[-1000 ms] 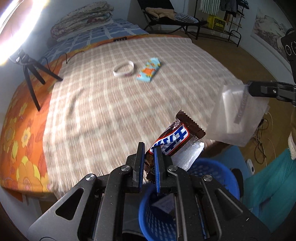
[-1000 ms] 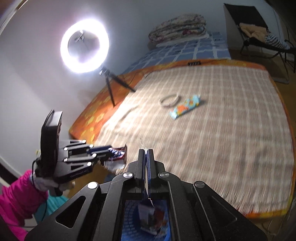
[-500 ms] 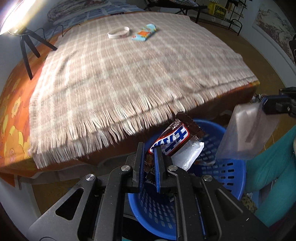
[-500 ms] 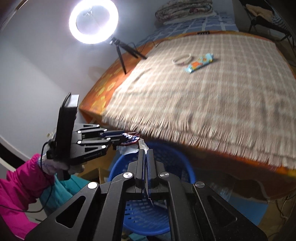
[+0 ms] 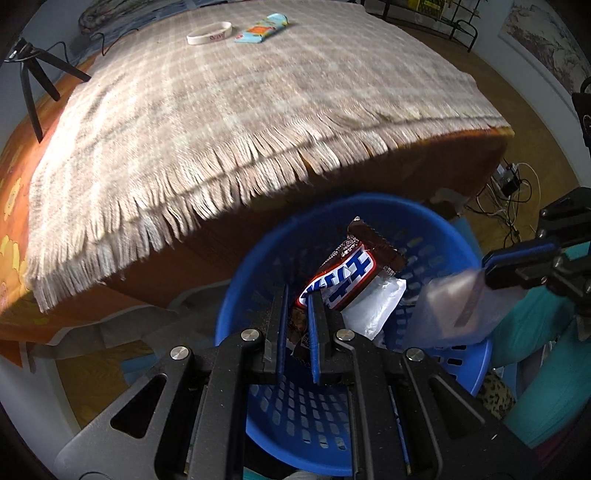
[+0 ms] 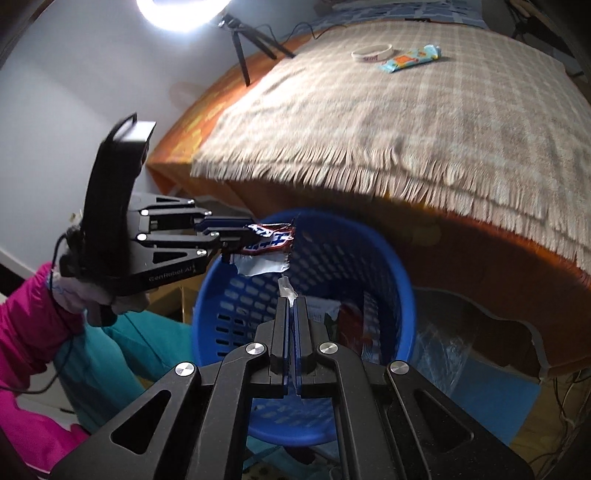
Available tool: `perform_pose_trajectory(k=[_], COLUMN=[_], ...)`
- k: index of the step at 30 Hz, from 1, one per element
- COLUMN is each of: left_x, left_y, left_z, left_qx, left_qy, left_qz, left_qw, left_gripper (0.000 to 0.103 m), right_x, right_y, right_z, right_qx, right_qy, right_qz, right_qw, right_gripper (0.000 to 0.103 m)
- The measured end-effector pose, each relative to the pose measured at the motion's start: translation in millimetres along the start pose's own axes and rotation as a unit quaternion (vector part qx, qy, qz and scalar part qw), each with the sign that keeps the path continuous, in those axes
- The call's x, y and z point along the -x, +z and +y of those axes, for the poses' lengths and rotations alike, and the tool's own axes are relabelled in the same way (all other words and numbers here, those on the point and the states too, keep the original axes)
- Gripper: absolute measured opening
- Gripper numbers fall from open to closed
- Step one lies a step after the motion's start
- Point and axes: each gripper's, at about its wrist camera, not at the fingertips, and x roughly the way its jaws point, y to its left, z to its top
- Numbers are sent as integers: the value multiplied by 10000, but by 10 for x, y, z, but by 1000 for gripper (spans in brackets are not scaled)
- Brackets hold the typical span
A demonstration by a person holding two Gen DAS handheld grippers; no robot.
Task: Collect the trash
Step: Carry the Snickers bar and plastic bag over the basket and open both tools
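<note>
My left gripper (image 5: pixel 297 295) is shut on a brown candy bar wrapper (image 5: pixel 347 275) and holds it over the blue basket (image 5: pixel 258 266); it also shows in the right wrist view (image 6: pixel 267 238). My right gripper (image 6: pixel 291 301) is shut on a clear plastic bag (image 5: pixel 458 306), held above the basket's (image 6: pixel 391 266) right side. Only the bag's torn top edge (image 6: pixel 286 288) shows between the right fingers. Several wrappers lie inside the basket.
A fringed checked blanket (image 5: pixel 221 110) covers the bed beyond the basket. On it far off lie a light blue snack wrapper (image 5: pixel 262 29) and a white wristband (image 5: pixel 208 33). A ring light tripod (image 6: pixel 243 48) stands by the bed. Cables lie on the floor at right.
Both grippers have moved back off the bed and down, with the wrapper and the bag now over the blue basket. Both stay shut on their loads.
</note>
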Motion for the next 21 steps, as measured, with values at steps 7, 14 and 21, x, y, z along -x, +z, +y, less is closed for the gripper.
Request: perform_pose_trajectory(k=[7,14,21], left_x=[-156,-208,-235], left_y=[-118,-136,-121], left_z=[-83,-155,-147], left_qx=[3,-32,-5], left_qy=[-42,-28,35], left_qz=[232,283,270], left_qw=[9997,9996,9996], left_gripper=[11,30,47], right_x=[-242,-391,-489], right_y=[-32,-105,-172], right_z=[40,40,38], right_qx=[14,4,56], right_qy=[-99,-208,-458], right_qz=[273,532,725], right_qw=[9996,9984,9963], right_gripper=[1,1,2])
